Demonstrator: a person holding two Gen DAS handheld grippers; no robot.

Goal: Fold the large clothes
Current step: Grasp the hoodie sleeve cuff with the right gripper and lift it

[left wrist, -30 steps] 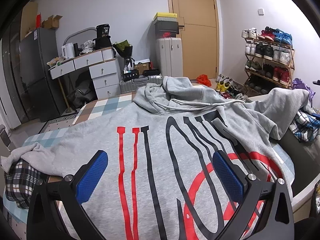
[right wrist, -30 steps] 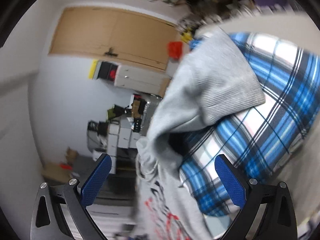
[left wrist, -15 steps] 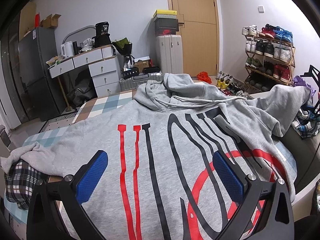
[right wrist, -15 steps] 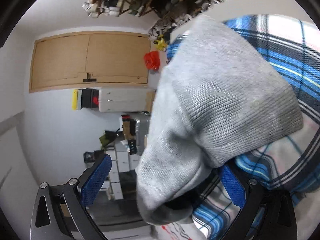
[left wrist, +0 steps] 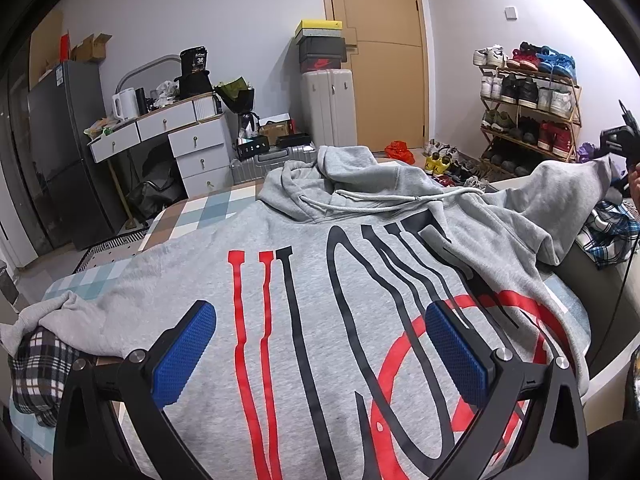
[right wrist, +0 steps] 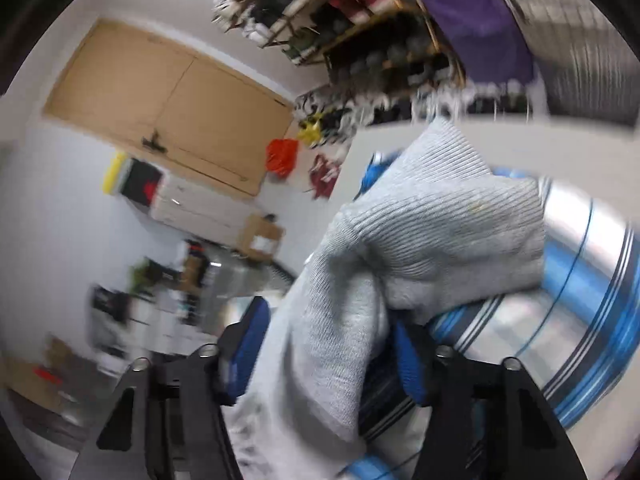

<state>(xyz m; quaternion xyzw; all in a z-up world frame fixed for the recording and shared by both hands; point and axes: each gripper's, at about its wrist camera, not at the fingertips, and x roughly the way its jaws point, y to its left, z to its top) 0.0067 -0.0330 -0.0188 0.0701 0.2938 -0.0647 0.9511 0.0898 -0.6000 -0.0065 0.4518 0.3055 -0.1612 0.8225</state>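
A grey hoodie [left wrist: 320, 280] with red and black lettering lies face up across the bed, hood [left wrist: 344, 176] at the far end. My left gripper [left wrist: 320, 332] is open and empty, hovering over the hoodie's chest. My right gripper [right wrist: 326, 344] is shut on the ribbed cuff of the hoodie's right sleeve [right wrist: 432, 232]. That sleeve [left wrist: 560, 196] is lifted at the far right in the left wrist view, where the right gripper [left wrist: 622, 136] shows at the edge.
A blue plaid garment [right wrist: 560, 320] lies under the sleeve, also seen in the left wrist view [left wrist: 612, 232]. A dark plaid garment [left wrist: 36, 360] sits under the left sleeve. A shoe rack [left wrist: 528, 100], drawers [left wrist: 180, 136], suitcase [left wrist: 328, 108] and door [left wrist: 380, 40] stand beyond the bed.
My right gripper has closed from open onto the sleeve cuff and lifted it. My left gripper has stayed nearly still over the chest.
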